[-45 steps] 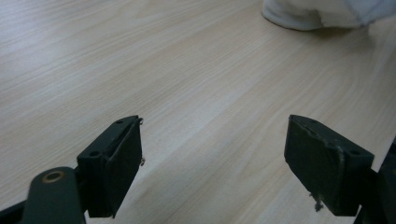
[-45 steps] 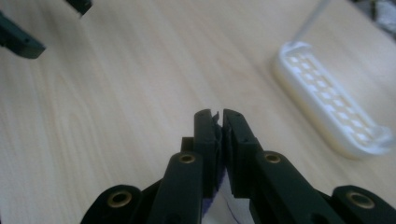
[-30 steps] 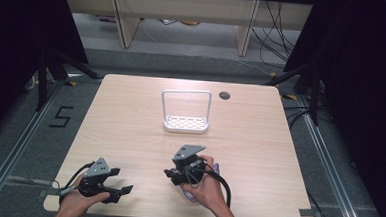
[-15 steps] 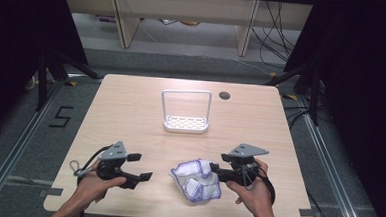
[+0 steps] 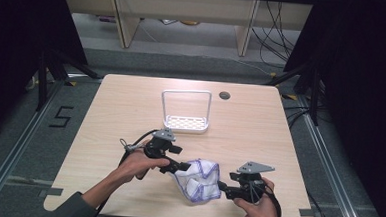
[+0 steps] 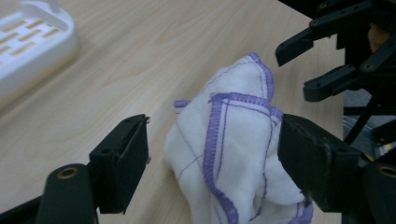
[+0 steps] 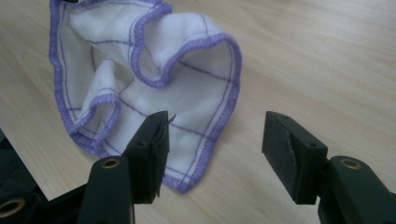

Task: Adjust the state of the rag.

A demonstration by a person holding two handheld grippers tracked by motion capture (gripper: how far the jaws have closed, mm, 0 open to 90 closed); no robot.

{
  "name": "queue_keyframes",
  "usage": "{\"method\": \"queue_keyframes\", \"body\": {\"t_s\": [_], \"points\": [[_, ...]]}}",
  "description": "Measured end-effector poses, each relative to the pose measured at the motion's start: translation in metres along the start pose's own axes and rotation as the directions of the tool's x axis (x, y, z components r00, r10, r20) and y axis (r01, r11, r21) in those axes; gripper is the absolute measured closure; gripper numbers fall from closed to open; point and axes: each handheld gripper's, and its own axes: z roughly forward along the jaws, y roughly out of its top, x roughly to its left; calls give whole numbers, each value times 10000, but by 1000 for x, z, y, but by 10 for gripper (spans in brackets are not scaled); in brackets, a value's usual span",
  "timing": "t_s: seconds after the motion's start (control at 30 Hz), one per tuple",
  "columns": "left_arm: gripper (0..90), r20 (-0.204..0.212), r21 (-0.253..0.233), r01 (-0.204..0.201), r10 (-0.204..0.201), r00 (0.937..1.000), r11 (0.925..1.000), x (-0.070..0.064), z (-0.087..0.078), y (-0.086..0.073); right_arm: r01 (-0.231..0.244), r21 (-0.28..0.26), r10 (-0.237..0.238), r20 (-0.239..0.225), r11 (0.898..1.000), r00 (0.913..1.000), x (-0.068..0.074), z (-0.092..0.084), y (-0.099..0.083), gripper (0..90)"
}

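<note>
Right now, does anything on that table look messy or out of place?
Only the white cloth with purple edging: it lies crumpled in a heap near the table's front edge, between the open left gripper and open right gripper. The white rack stands upright and tidy.

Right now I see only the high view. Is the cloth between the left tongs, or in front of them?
Observer: Between them. In the left gripper view the cloth lies inside the left tongs. They have just been closing but are open, and one pad stands clear of the cloth.
Operator: And the right tongs?
Observer: In the right gripper view the right tongs have just been opening. Only the cloth's purple hem reaches between them, near one pad; the other pad is over the bare table.
</note>
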Motion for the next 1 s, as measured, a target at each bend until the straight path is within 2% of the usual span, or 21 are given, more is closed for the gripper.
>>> {"method": "queue_keyframes", "body": {"t_s": [0.03, 0.07, 0.1, 0.17, 0.2, 0.3, 0.4, 0.43, 0.5, 0.53, 0.6, 0.73, 0.8, 0.9, 0.93, 0.97, 1.0], "points": [[244, -11, 129, -3, 3, 10000, 9999, 0, 4, 1, -158, 78, 158, -25, 9998, 9999, 1, 2, -1, 420], [247, 2, 285, -80, 80, 10000, 9996, 0, 7, 2, -125, 105, 126, -81, 9999, 9999, 1, 4, -1, 415], [247, -5, 330, -102, 102, 9999, 9994, -1, 10, 3, -405, 161, 407, -102, 9990, 9991, 3, 5, -2, 413], [255, 95, 388, -133, 129, 9999, 9992, -2, 15, 4, -188, 147, 189, -94, 9997, 9998, 3, 7, -3, 413], [269, 70, 449, -211, 209, 9998, 9988, -3, 17, 5, -302, -16, 302, -132, 9995, 9995, 5, 8, -4, 412], [388, 239, 670, -459, 444, 9987, 9967, -6, 24, 5, -120, 107, 122, -130, 9999, 9998, 4, 7, -3, 409], [565, 321, 720, -775, 754, 9966, 9944, -7, 26, 4, -86, 59, 87, -169, 9999, 9998, 3, 6, -3, 407], [635, 162, 581, -835, 827, 9964, 9948, -8, 26, 4, -126, 87, 127, -169, 9999, 9998, 3, 6, -3, 407], [770, 233, 241, -1065, 1059, 9941, 9940, -9, 21, 5, -56, 93, 57, -131, 9999, 9999, 2, 6, -3, 408], [805, 80, 47, -1110, 1110, 9938, 9938, -10, 17, 6, -206, 106, 207, -152, 9997, 9997, 3, 5, -3, 410], [822, -244, -310, -1415, 1408, 9897, 9895, -12, 7, 9, -234, 150, 236, -177, 9996, 9996, 2, 5, -3, 411], [835, -571, -1259, -1300, 1236, 9907, 9835, -11, -18, 10, -162, 112, 164, -150, 9998, 9998, 3, 6, -4, 411], [840, -782, -1527, -1254, 1145, 9903, 9803, -9, -31, 9, -219, 110, 221, -150, 9997, 9996, 6, 7, -4, 410], [840, -1032, -1796, -1258, 1085, 9887, 9757, -5, -45, 1, -31, 207, 35, -212, 9998, 9998, 7, 10, -3, 409], [840, -1081, -1816, -1235, 1050, 9886, 9756, -4, -49, -3, -86, -92, 84, -175, 9999, 9998, 8, 13, -4, 409], [840, -1160, -1855, -1159, 954, 9887, 9758, -3, -52, -7, -78, 244, 83, -207, 9997, 9998, 8, 12, -2, 410], [839, -1239, -1903, -1088, 860, 9886, 9757, -1, -55, -12, 81, 171, -78, -174, 9998, 9998, 7, 13, -2, 411]]}}
